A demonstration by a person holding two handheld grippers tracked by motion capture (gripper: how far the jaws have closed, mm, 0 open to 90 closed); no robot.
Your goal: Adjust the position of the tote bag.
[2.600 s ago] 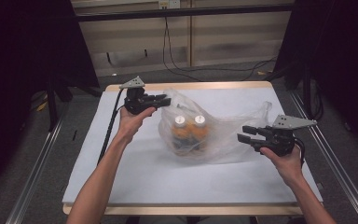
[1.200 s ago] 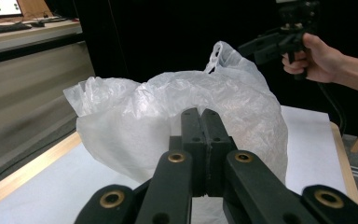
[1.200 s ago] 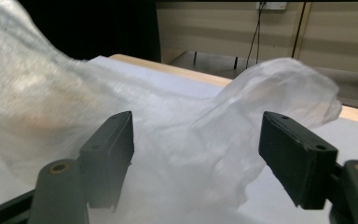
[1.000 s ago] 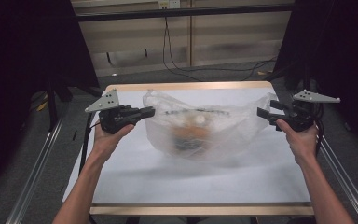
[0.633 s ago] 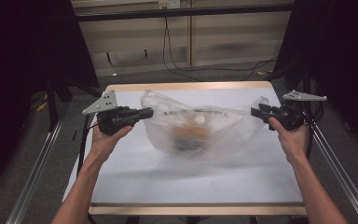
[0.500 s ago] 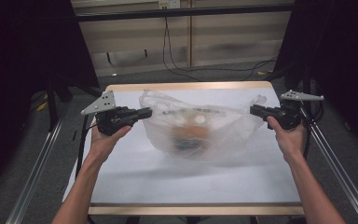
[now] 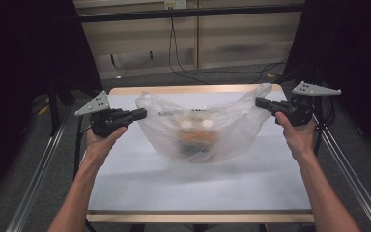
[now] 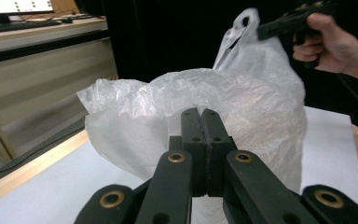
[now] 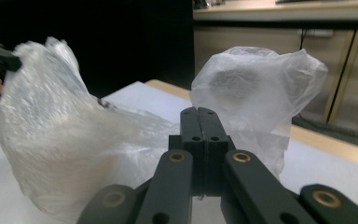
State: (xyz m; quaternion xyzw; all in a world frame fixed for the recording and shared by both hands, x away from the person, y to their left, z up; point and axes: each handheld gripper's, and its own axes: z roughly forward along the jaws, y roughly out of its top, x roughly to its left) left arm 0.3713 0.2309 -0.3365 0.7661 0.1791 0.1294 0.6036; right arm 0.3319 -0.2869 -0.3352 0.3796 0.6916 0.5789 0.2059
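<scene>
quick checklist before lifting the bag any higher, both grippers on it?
1. Left gripper shut on the plastic bag edge: ok, jaws closed with film at the tips.
2. Right gripper shut on the bag's handle: ok, its jaws have just closed on the film.
3. Bag mouth stretched open between the grippers: ok.
4. Orange items sitting low in the bag: ok.
5. Bag bottom clear of the table: cannot tell.
6. Film free of tears: cannot tell.
</scene>
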